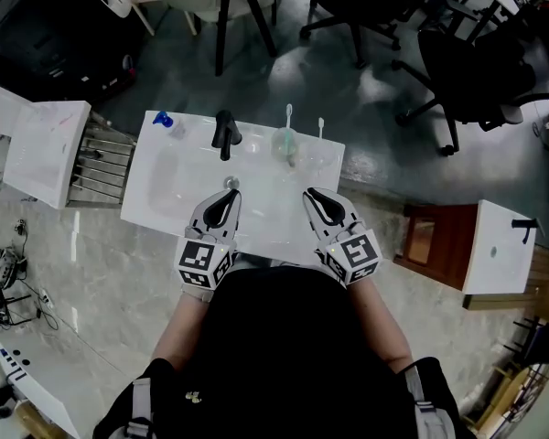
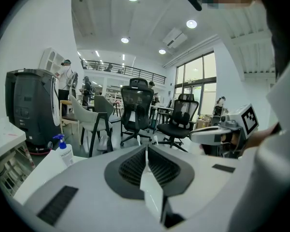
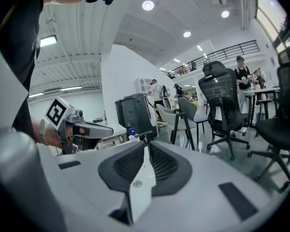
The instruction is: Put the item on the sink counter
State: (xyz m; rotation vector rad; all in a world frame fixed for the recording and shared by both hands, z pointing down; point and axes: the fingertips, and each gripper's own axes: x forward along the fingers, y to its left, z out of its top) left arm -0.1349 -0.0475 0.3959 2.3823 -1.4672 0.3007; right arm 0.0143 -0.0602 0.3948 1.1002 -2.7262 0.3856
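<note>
Both pairs of jaws are closed and hold nothing. The left gripper (image 1: 227, 195) and right gripper (image 1: 310, 195) hover side by side above the near edge of the white bench (image 1: 190, 133). Beyond the jaws, at its back, stand a clear cup (image 1: 285, 143) holding a toothbrush (image 1: 289, 111), ahead between the two grippers, and a blue-capped bottle (image 1: 164, 122) off to the left, past the black tap (image 1: 224, 133).

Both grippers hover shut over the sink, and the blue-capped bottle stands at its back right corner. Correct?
No. The head view shows the bottle at the sink's back left corner, left of the faucet; the rest holds.
</note>
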